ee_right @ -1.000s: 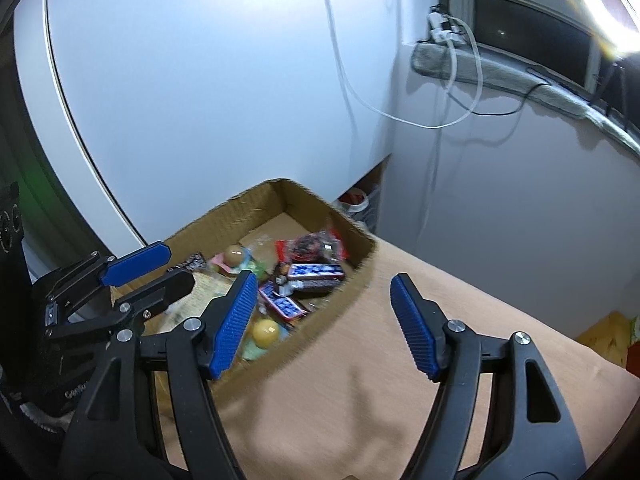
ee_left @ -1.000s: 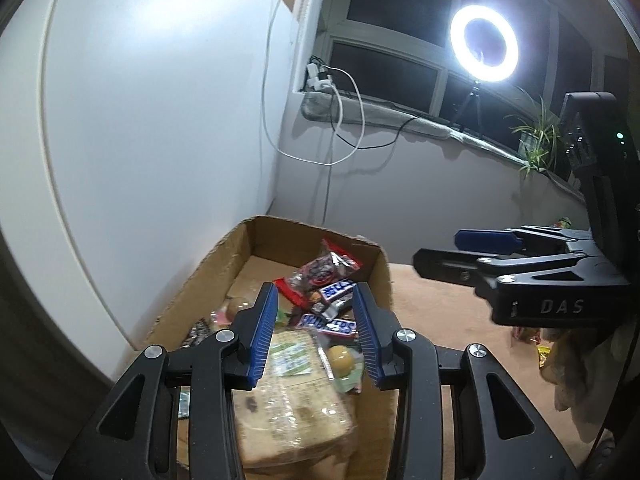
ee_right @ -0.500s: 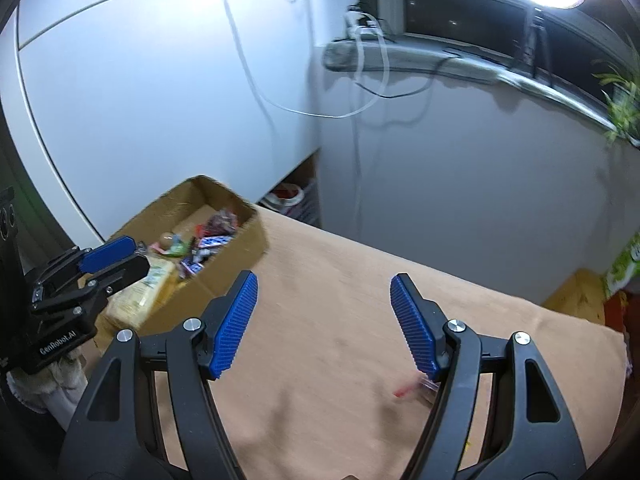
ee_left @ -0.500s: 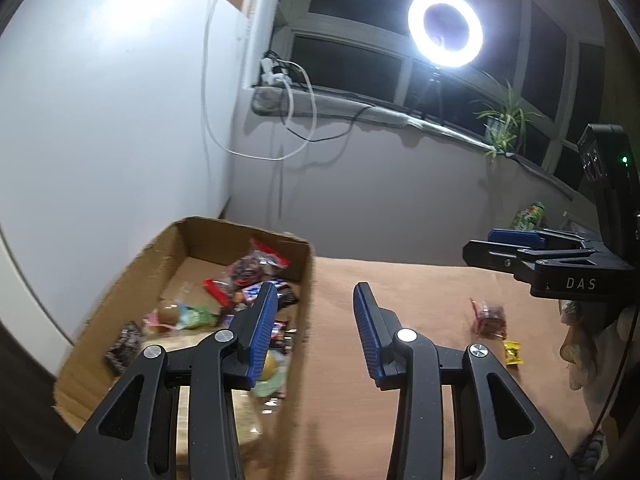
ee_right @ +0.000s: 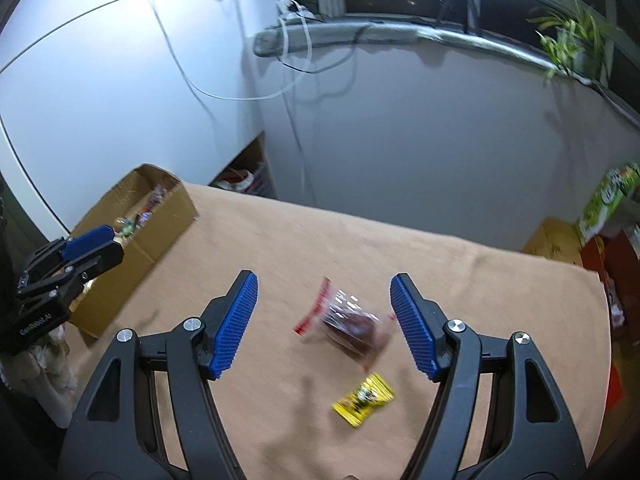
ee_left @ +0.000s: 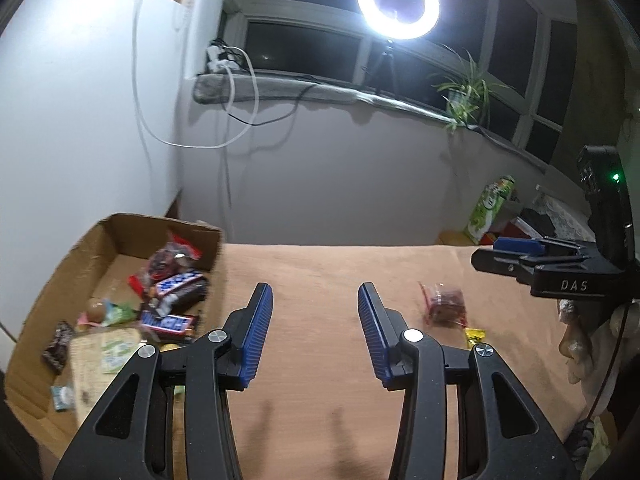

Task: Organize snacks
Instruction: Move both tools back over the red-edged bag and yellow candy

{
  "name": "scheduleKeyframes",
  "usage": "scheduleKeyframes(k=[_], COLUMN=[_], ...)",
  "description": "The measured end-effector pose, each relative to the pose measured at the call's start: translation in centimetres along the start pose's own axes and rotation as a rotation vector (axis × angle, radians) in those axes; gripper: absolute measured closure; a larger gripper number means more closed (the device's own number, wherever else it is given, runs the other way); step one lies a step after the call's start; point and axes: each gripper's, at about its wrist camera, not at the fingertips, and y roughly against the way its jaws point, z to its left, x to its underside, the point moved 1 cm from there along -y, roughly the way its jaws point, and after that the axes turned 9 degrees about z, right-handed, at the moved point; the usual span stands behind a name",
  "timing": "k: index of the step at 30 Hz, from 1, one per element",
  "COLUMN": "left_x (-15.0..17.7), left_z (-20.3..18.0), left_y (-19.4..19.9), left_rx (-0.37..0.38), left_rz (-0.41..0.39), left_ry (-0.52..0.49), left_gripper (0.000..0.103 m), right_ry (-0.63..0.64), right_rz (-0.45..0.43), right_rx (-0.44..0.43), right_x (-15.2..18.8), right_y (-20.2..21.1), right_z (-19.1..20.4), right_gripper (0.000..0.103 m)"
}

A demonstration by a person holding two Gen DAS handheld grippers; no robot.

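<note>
An open cardboard box at the table's left holds several wrapped snacks, among them chocolate bars and a clear bag with a red top. Two snacks lie loose on the brown cloth: a clear bag of dark pieces and a small yellow packet. My left gripper hovers open over bare cloth right of the box, nothing between its blue pads. My right gripper stands open above the clear bag, which shows between the pads without touching them.
The brown cloth table ends at a grey wall with a windowsill, cables and a ring light. A green carton and a red box sit past the table's right edge. A gloved hand holds the right gripper.
Both grippers swung right, away from the box. The left one went from over the box's snacks to bare cloth and widened a little. The right one came over the clear bag and yellow packet.
</note>
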Motion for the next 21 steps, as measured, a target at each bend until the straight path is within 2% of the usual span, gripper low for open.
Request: scheduleKeyframes(k=[3,10,13,21], left_x=[0.0,-0.2,-0.3,-0.7], left_z=[-1.3,-4.3,-5.5,-8.4], left_y=[-0.9,-3.1,-4.3,-7.5], left_rx=[0.021,0.084,0.111,0.175], left_rz=[0.021,0.073,0.101,0.172], left_ry=[-0.019,-0.05,-0.051,-0.056], left_gripper=[0.051,0.049,0.044,0.043], right_ry=[-0.029,-0.049,-0.032,0.033], right_rz=[0.013,0.076,0.099,0.15], right_rx=[0.002,0.001,0.0,-0.004], right_x=[1.1,4.2,5.2,7.2], right_y=[-0.2,-1.8,-2.2,-3.6], right_z=[-1.4,-3.6,-3.9,-3.7], right_gripper=[0.031,0.031,0.031,0.031])
